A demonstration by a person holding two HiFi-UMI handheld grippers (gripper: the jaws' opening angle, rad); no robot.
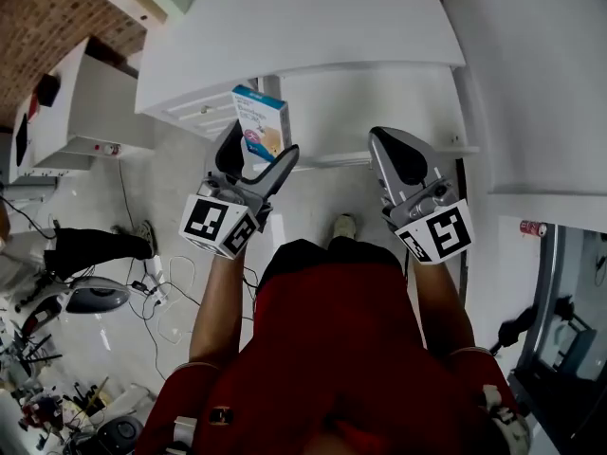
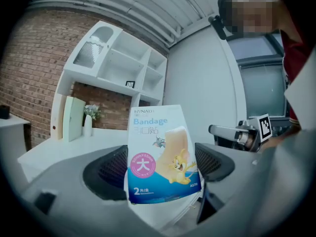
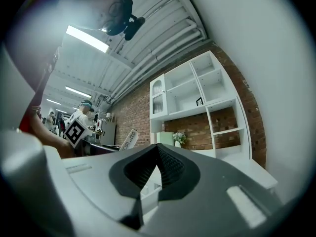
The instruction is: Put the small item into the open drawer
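Note:
The small item is a blue-and-white bandage box (image 1: 261, 124) with a cartoon print. My left gripper (image 1: 264, 142) is shut on it, and the box stands upright between the ribbed black pads (image 2: 109, 173). In the left gripper view the box (image 2: 160, 154) fills the middle and hides the gap between the jaws. My right gripper (image 1: 398, 159) is level with the left one, shut and holding nothing, its pads meeting in a point (image 3: 157, 151). Both hang in front of a white desk (image 1: 285, 22). Below the desk top a white drawer (image 1: 365, 112) seems pulled out, its front edge (image 1: 332, 159) just beyond the grippers.
A white drawer unit with small knobs (image 1: 194, 112) sits left of the box. Further left stands a white side cabinet (image 1: 85, 112). Cables and gear (image 1: 156, 297) lie on the floor at lower left. A white shelf unit (image 2: 116, 65) stands against a brick wall.

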